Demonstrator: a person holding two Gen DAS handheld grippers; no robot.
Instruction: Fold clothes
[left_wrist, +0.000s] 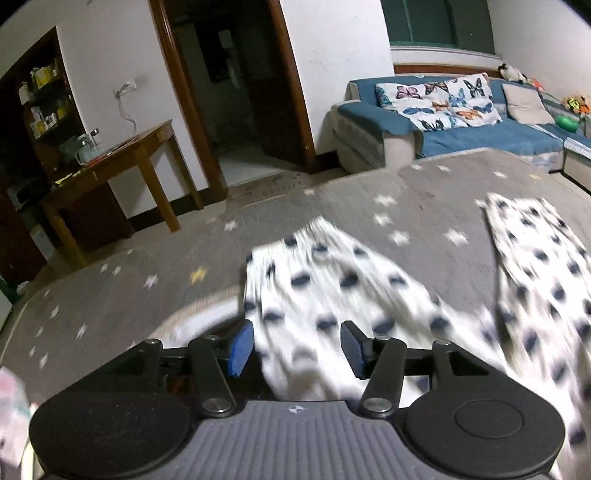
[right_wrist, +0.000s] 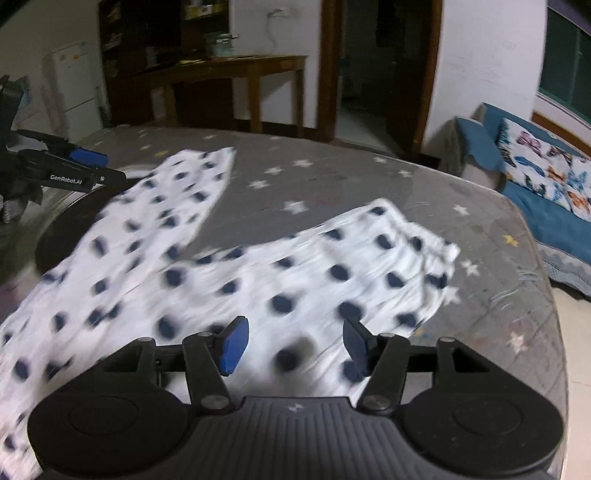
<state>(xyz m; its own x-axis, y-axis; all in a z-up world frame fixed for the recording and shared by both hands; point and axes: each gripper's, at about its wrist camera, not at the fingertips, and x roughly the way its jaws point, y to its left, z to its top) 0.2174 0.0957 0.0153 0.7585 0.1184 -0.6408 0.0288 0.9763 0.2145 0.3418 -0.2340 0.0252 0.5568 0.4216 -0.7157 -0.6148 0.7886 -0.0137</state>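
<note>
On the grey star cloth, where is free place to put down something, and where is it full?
Free: the grey star cloth between the two legs of the spotted trousers, and the far strip toward the doorway. Crowded: the near side, where both open claws hover.

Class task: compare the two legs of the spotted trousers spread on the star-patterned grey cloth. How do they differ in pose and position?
The right-hand trouser leg lies under the open right gripper, its hem gathered and ruffled. The left-hand trouser leg angles away toward the left gripper, its hem flatter and straighter. Grey cloth shows in the gap between them. Both are white with dark spots and blurred.
</note>
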